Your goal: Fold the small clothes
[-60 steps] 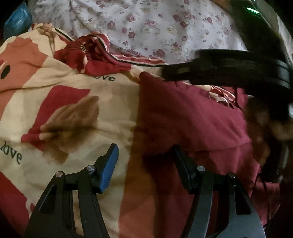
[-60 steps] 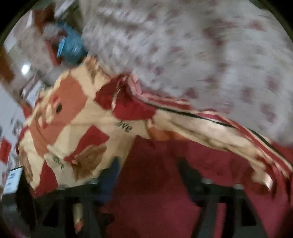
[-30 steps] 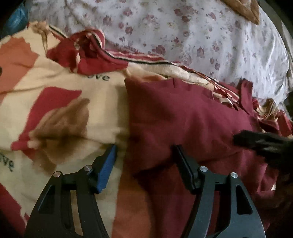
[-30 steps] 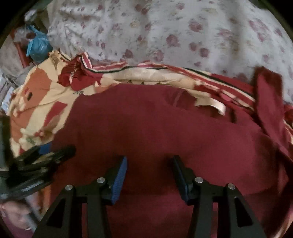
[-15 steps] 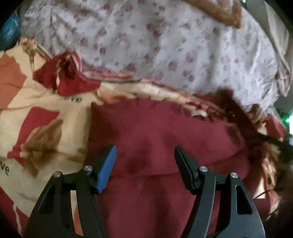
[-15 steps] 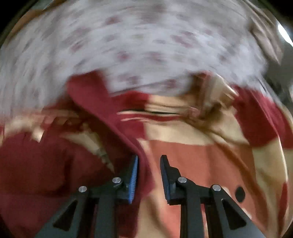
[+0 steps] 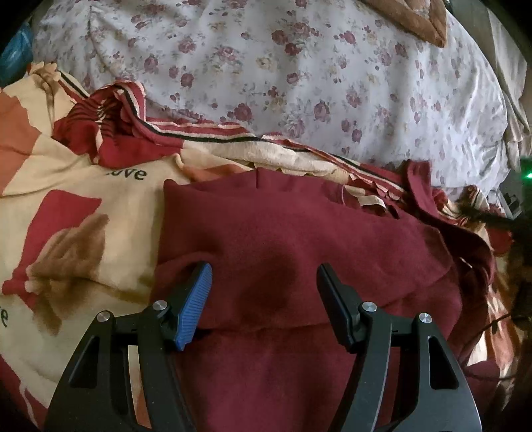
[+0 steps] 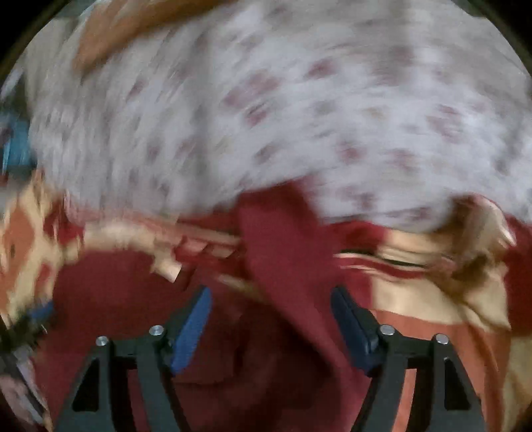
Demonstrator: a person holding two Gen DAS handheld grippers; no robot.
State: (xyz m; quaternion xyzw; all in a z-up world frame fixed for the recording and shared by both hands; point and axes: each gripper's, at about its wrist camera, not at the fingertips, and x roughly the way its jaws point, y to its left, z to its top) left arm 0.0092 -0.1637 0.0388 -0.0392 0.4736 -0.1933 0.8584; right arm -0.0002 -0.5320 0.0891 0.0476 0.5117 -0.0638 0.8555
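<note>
A dark maroon garment lies folded over on a cream, red and orange printed blanket. My left gripper is open, its fingers resting low over the garment's folded layer, holding nothing. In the blurred right wrist view, my right gripper is open over the same maroon garment, with a strip of the maroon cloth running up between the fingers, not pinched. The right gripper shows only as a dark shape at the right edge of the left wrist view.
A white bedsheet with red flowers covers the bed behind the blanket. A brown cushion corner lies at the far top. A bunched red striped blanket edge sits at the left. Something blue shows at the far left edge.
My right gripper was nearly shut around the maroon cloth strip half a second ago; it has now opened wide and swung left. My left gripper has moved right, further over the garment.
</note>
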